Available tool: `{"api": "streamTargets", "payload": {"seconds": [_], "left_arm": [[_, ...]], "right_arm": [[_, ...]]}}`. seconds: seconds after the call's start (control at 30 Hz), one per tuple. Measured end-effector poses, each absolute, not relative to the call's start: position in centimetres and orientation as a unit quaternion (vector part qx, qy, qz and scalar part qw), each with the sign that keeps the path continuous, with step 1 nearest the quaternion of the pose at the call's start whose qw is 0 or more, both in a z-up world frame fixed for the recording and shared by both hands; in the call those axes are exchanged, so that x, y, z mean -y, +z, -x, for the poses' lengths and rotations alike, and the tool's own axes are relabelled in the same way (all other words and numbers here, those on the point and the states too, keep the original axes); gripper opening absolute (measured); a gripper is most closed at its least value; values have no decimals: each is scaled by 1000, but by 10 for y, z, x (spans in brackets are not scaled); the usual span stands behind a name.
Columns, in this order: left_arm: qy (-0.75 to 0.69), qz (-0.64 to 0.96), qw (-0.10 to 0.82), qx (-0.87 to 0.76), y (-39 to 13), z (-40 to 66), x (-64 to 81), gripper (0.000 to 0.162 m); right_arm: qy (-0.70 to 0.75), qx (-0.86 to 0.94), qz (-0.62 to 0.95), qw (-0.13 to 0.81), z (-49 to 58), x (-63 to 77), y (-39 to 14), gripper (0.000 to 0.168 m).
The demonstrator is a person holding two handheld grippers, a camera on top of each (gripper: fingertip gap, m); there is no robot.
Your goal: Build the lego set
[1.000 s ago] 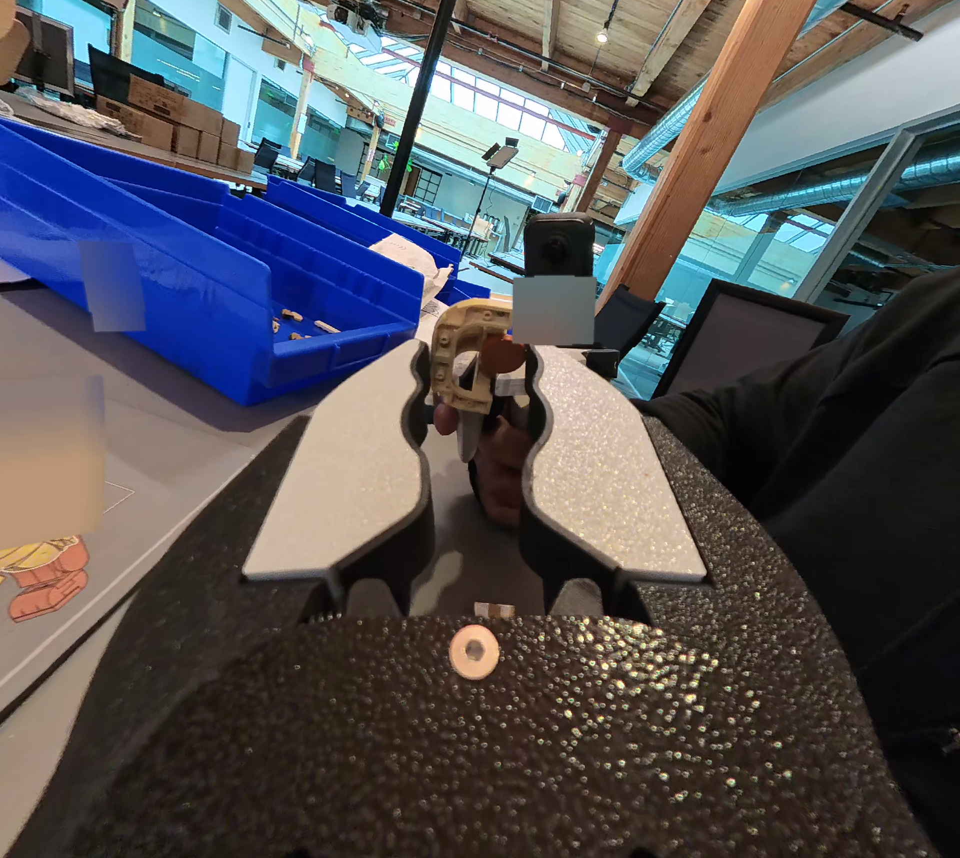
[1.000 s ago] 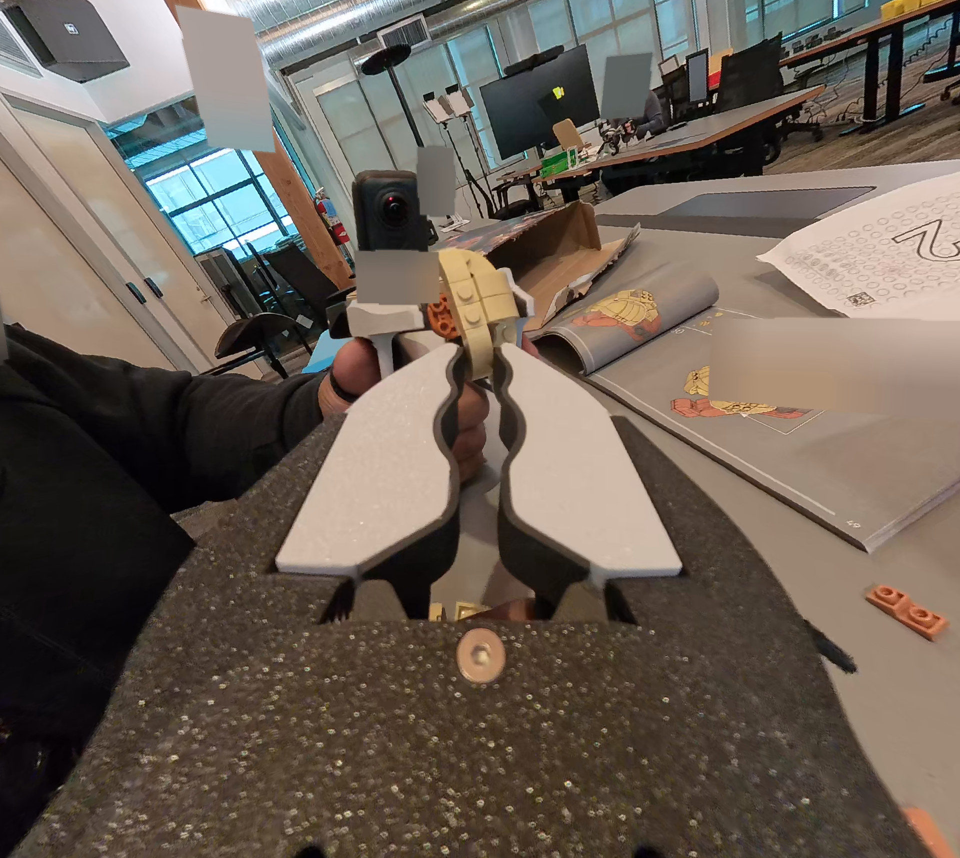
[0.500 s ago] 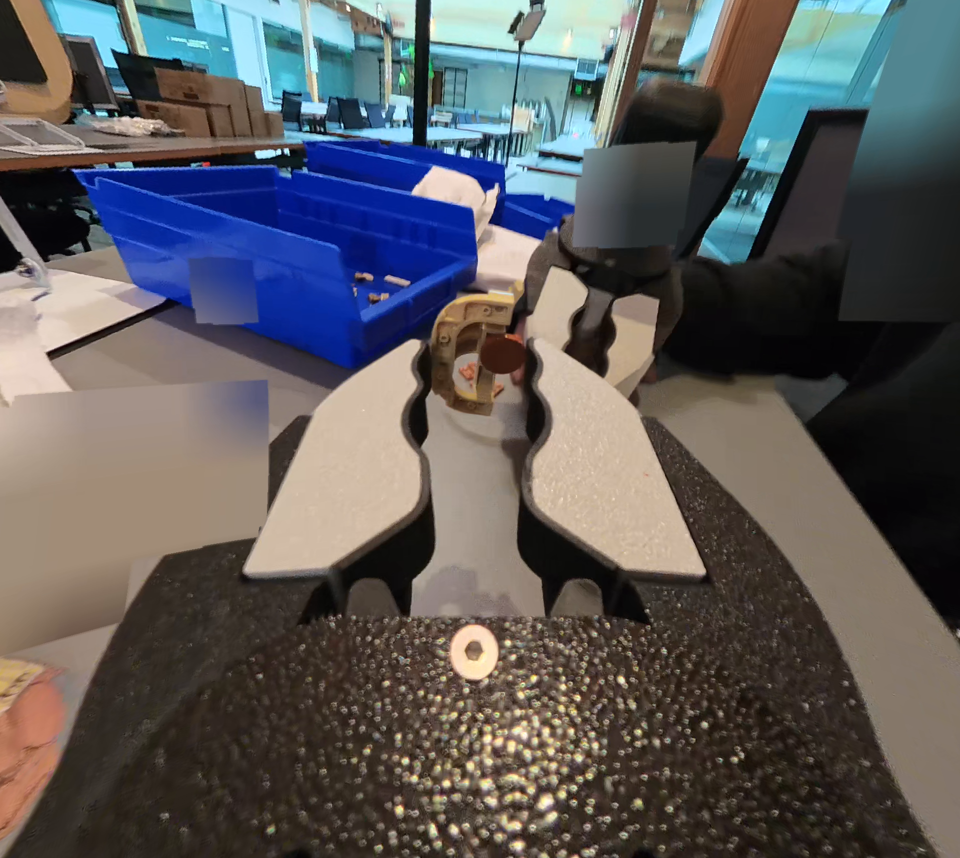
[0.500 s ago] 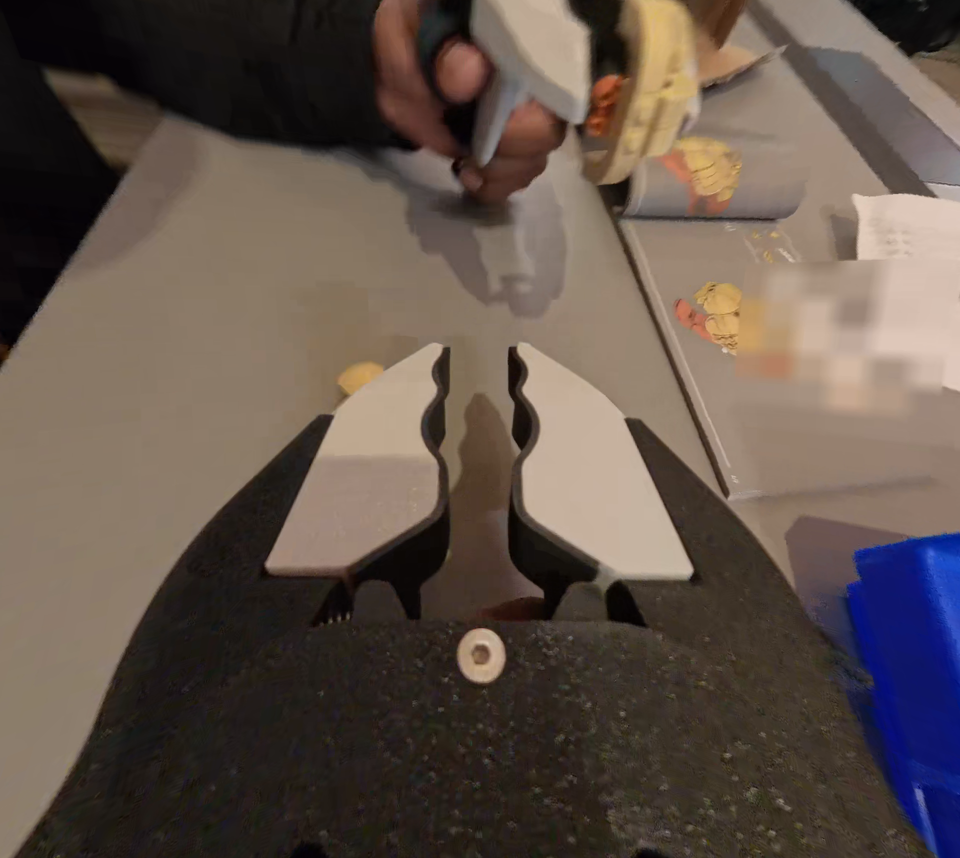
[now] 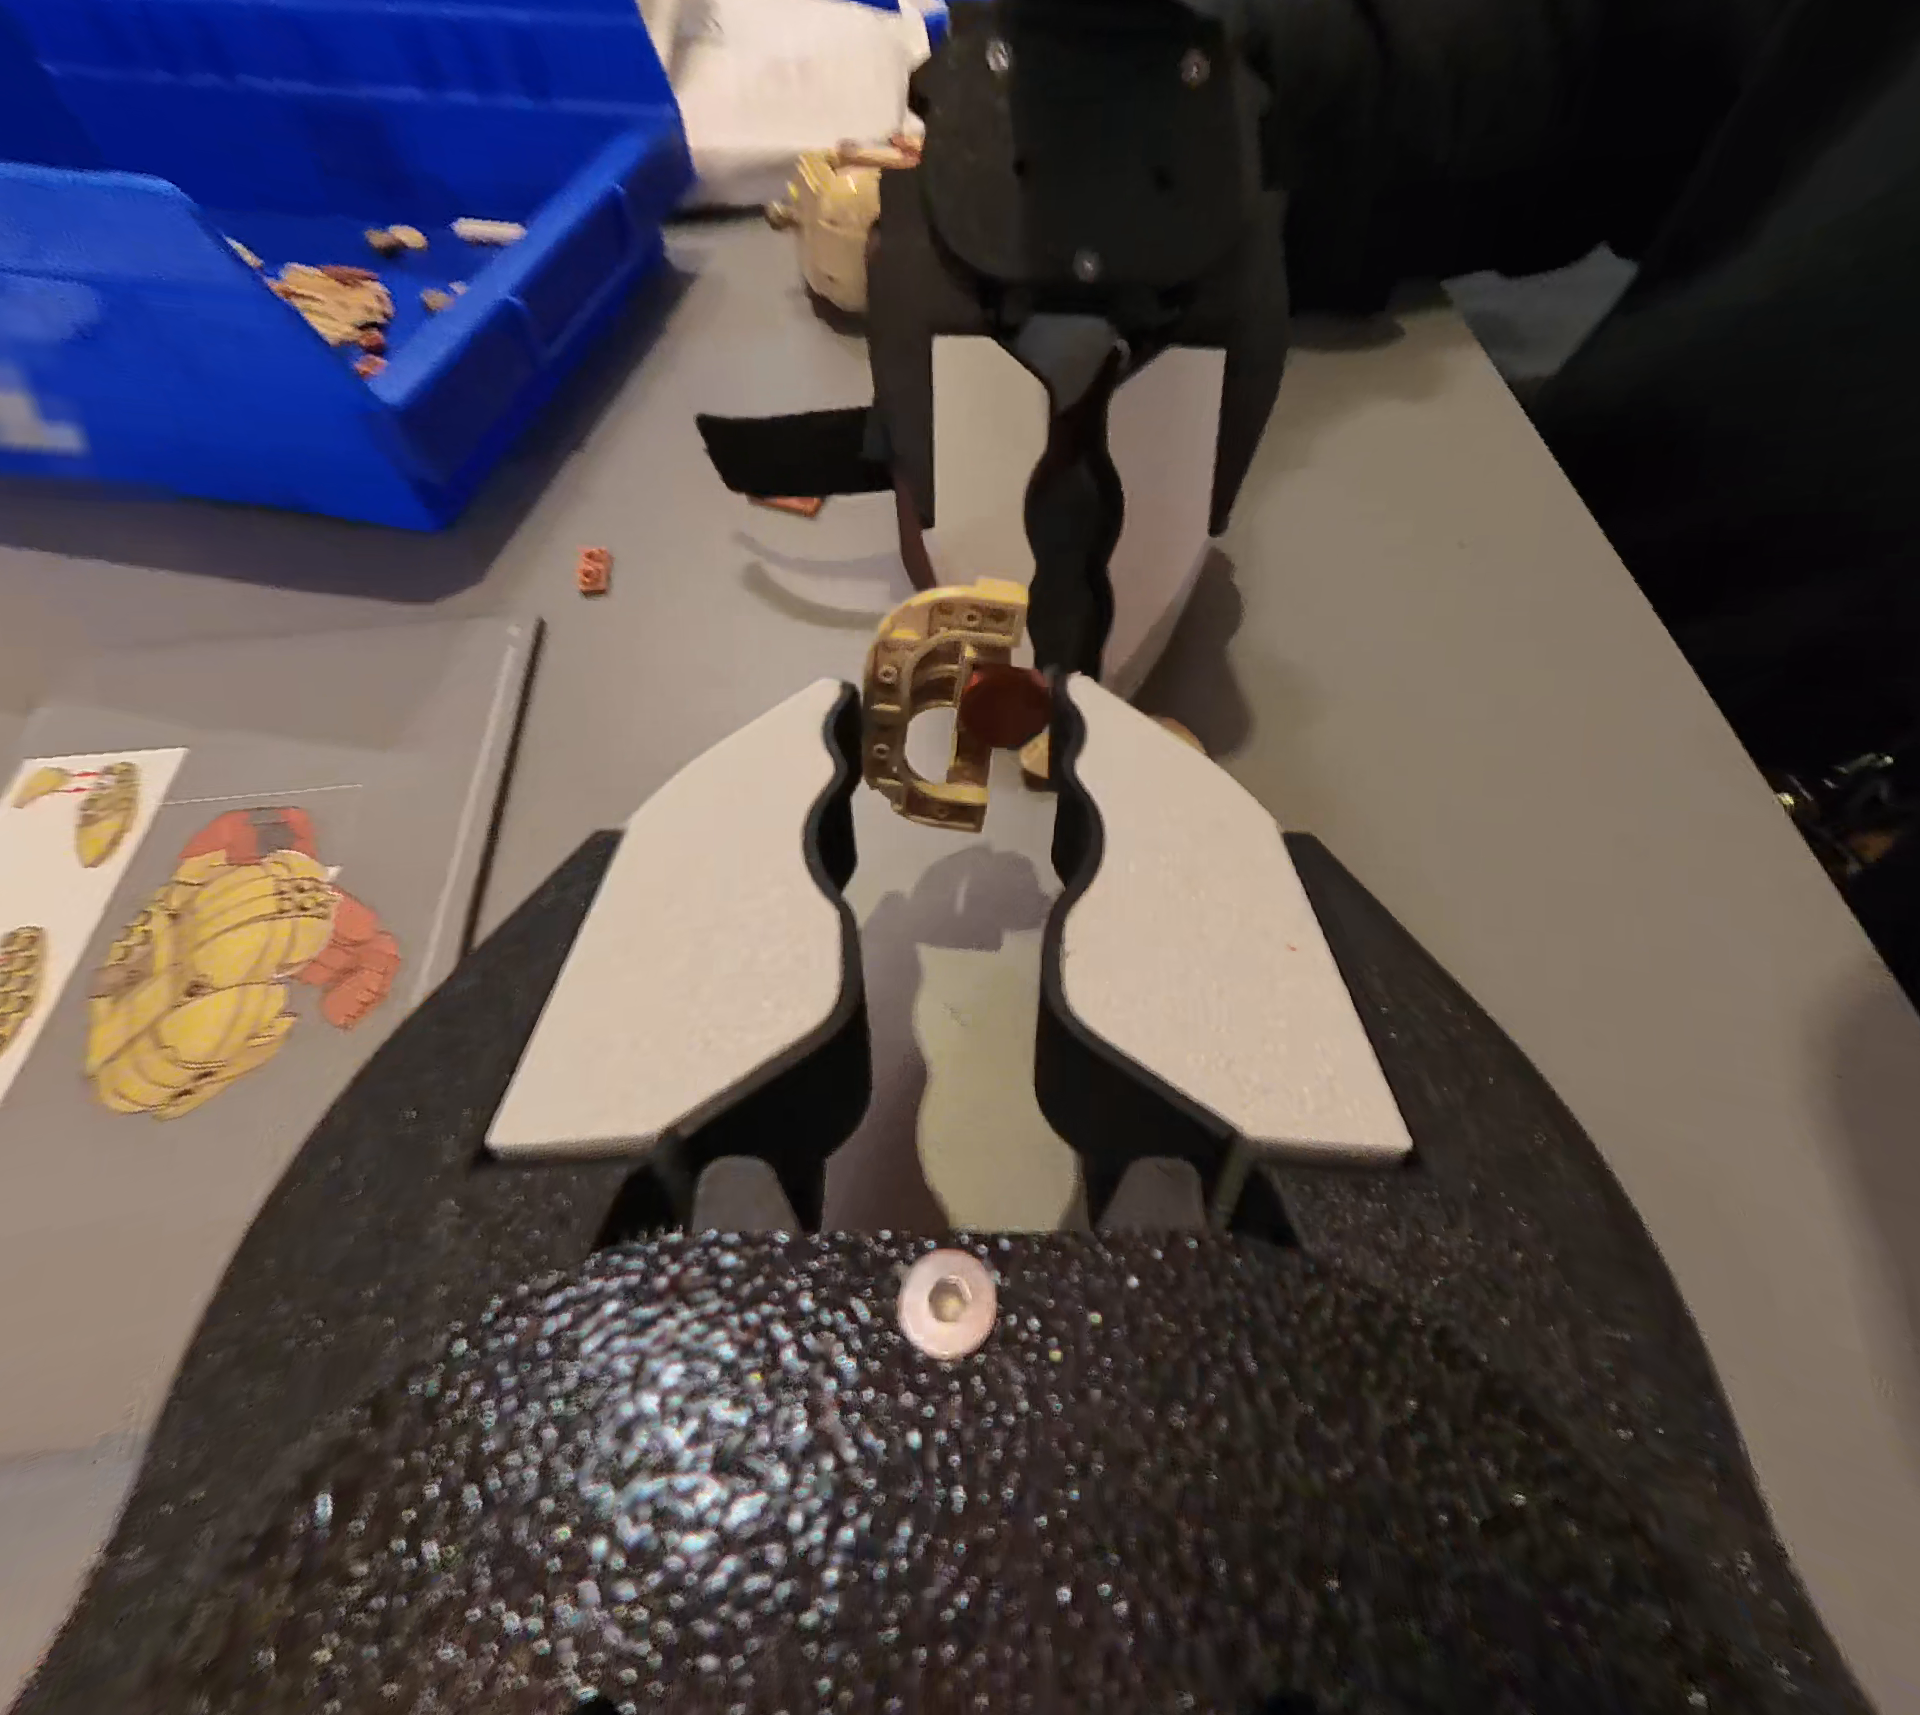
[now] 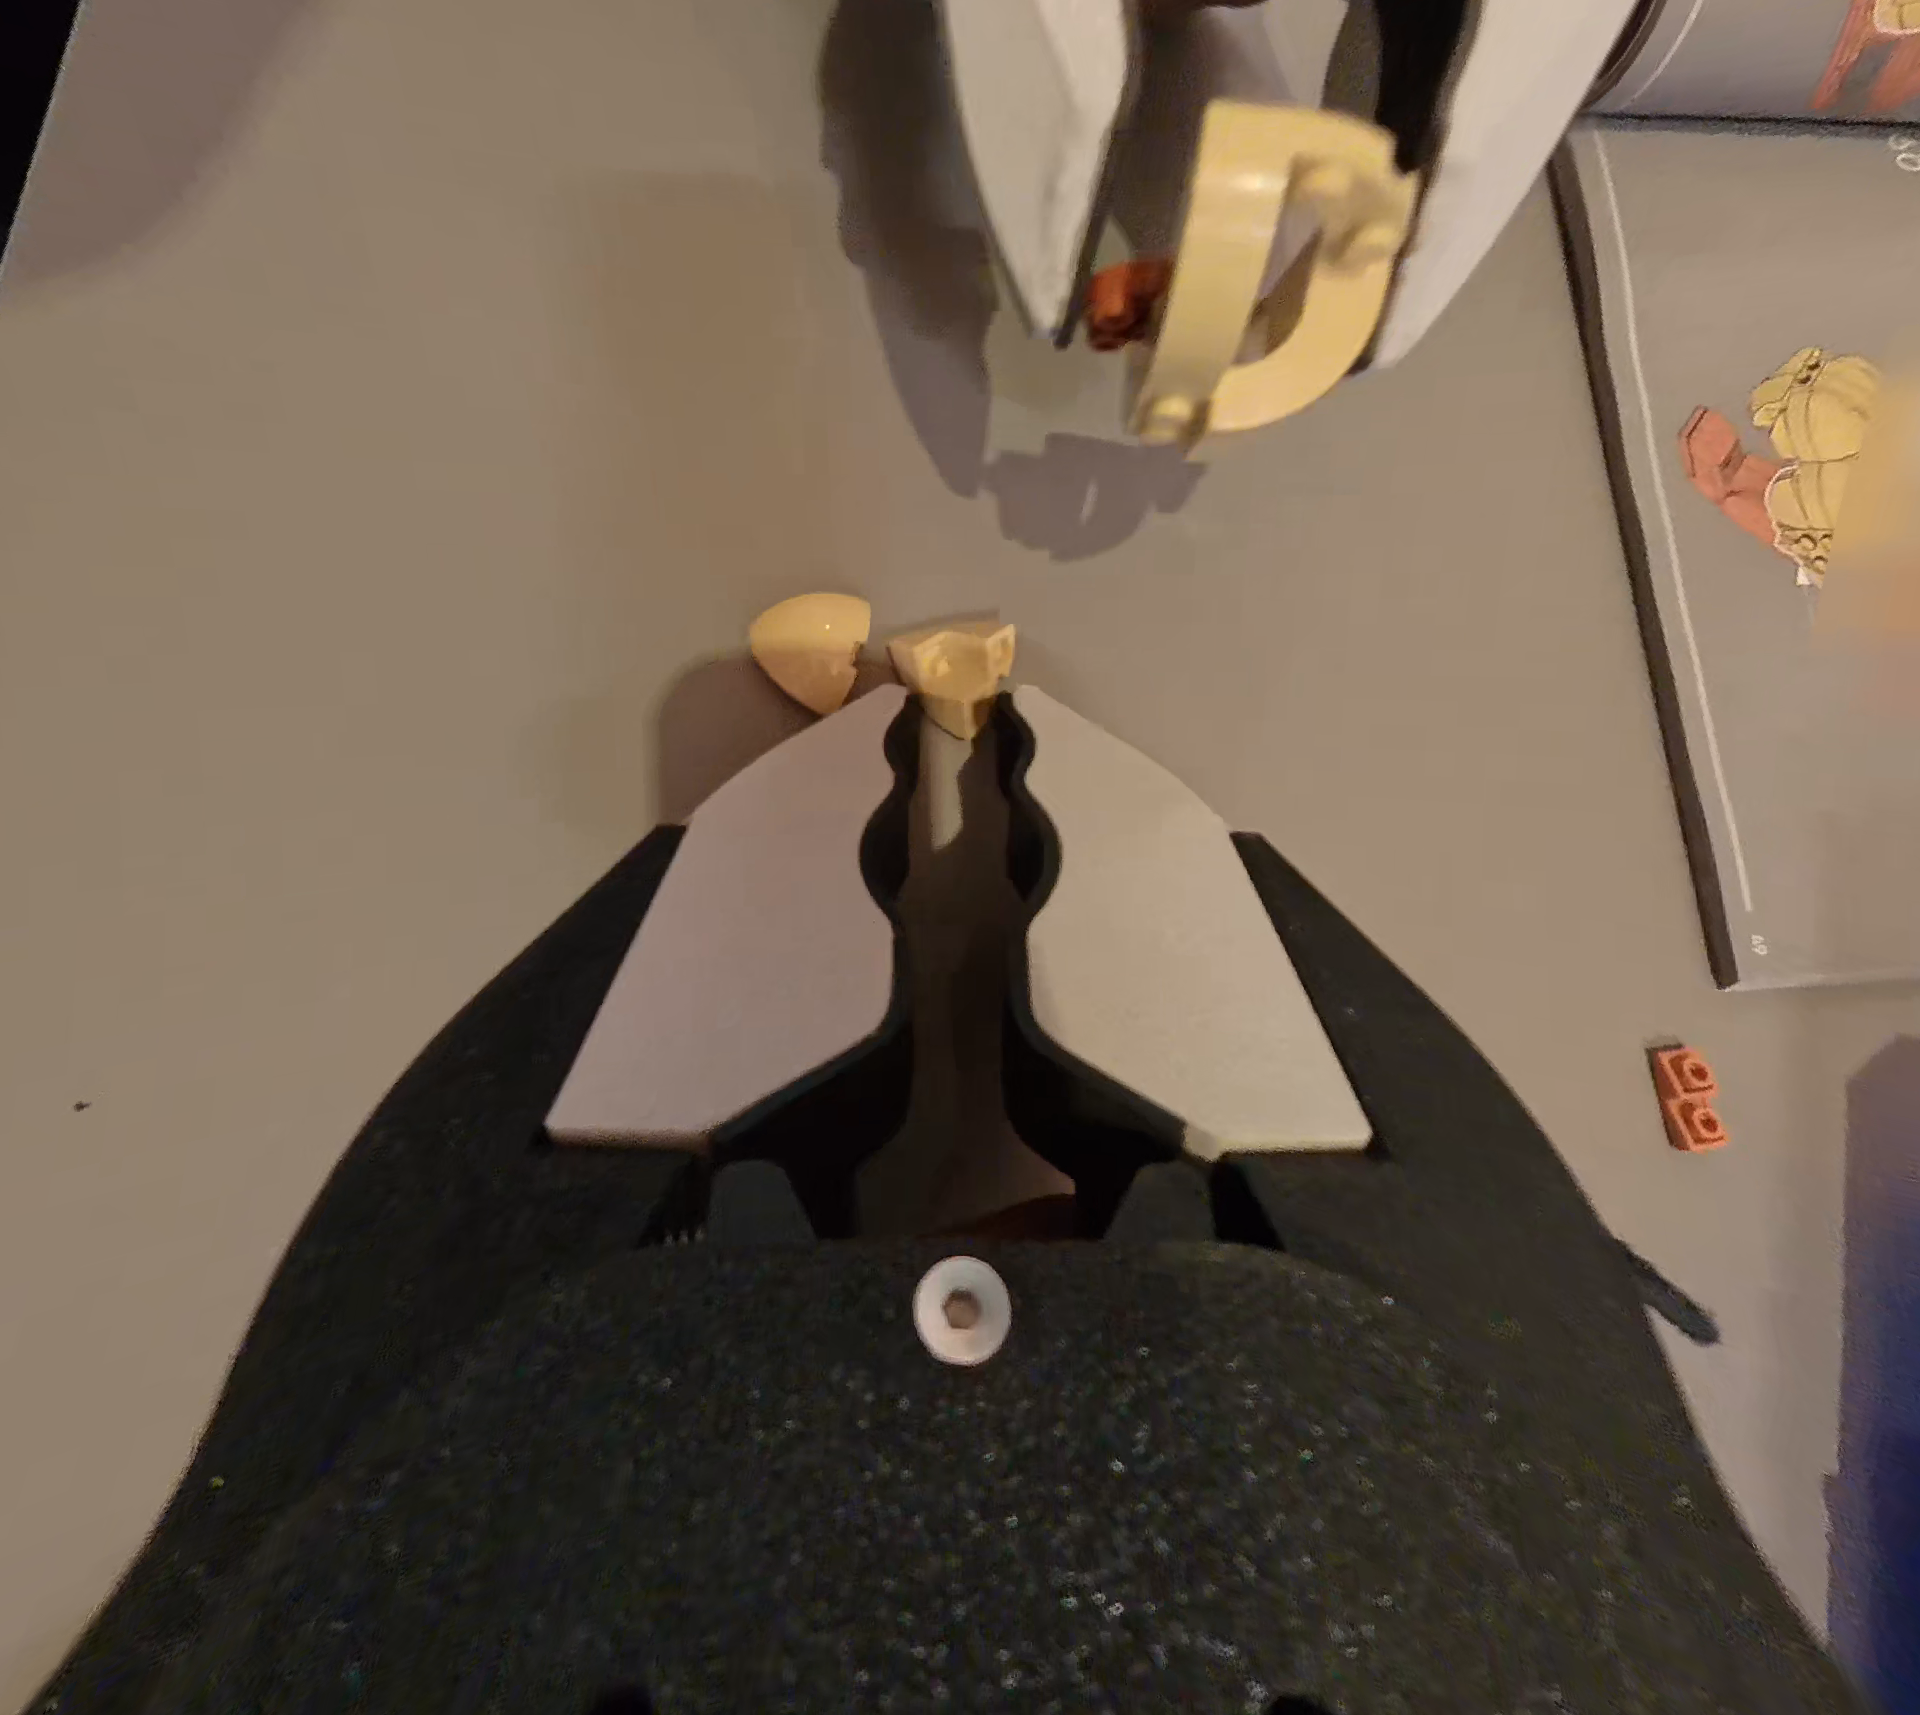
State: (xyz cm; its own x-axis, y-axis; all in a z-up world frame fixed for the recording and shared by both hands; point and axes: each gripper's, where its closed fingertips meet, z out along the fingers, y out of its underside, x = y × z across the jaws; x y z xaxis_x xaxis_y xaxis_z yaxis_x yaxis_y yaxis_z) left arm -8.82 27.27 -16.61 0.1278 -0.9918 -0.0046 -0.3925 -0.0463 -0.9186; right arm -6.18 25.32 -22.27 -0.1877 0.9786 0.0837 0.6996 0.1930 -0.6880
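**Left clamps tan arch assembly, right pinches small tan piece on the table**

Left gripper point(image 5: 951, 709): fingers pressed in on the tan C-shaped lego assembly point(image 5: 940, 704), held at the tips above the grey table point(image 5: 1403, 626). A reddish-brown round part point(image 5: 1003, 701) on the assembly sits against the right-side finger. In the right wrist view the same assembly point(image 6: 1273, 268) hangs between the left gripper's fingers, clear of the table, shadow below it.

Right gripper point(image 6: 951, 694): jaws nearly closed, tips pinching a small tan lego piece point(image 6: 954, 663) that rests on the table. A rounded tan dome piece point(image 6: 808, 645) lies just beside it, to the left, touching or almost touching it; can't tell which. From the left wrist view the right gripper point(image 5: 1070, 626) points down at the table, just behind the held assembly.

Around:
- instruction booklet point(image 5: 208, 927) open on the table to the left of the left gripper, also visible at point(image 6: 1766, 522)
- blue bin point(image 5: 343, 231) with loose small pieces inside, far left
- small orange-brown plate point(image 6: 1691, 1109) on the table near the booklet's corner; another point(image 5: 594, 569) in front of the bin
- a partly built tan lego body point(image 5: 836, 231) behind the right gripper, mostly hidden
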Motion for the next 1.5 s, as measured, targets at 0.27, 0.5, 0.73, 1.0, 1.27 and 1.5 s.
{"api": "streamTargets", "payload": {"seconds": [0.27, 0.5, 0.73, 1.0, 1.27, 1.5], "left_arm": [[-343, 649, 355, -578, -183, 93, -265, 34], [-290, 658, 332, -610, -199, 90, -261, 34], [-277, 665, 326, -612, -205, 88, -262, 34], [-270, 666, 323, -615, -208, 86, -261, 34], [-260, 675, 332, -606, -208, 88, -267, 34], [-256, 677, 347, -596, -205, 87, -272, 34]], "right_arm": [[215, 733, 572, 300, 64, -266, -216, 11], [171, 740, 550, 347, 69, -273, -193, 11], [146, 747, 534, 369, 73, -269, -187, 10], [161, 737, 534, 381, 75, -270, -189, 6], [175, 651, 645, 360, 20, -299, -181, 19], [156, 576, 726, 343, -2, -311, -196, 20]]}}
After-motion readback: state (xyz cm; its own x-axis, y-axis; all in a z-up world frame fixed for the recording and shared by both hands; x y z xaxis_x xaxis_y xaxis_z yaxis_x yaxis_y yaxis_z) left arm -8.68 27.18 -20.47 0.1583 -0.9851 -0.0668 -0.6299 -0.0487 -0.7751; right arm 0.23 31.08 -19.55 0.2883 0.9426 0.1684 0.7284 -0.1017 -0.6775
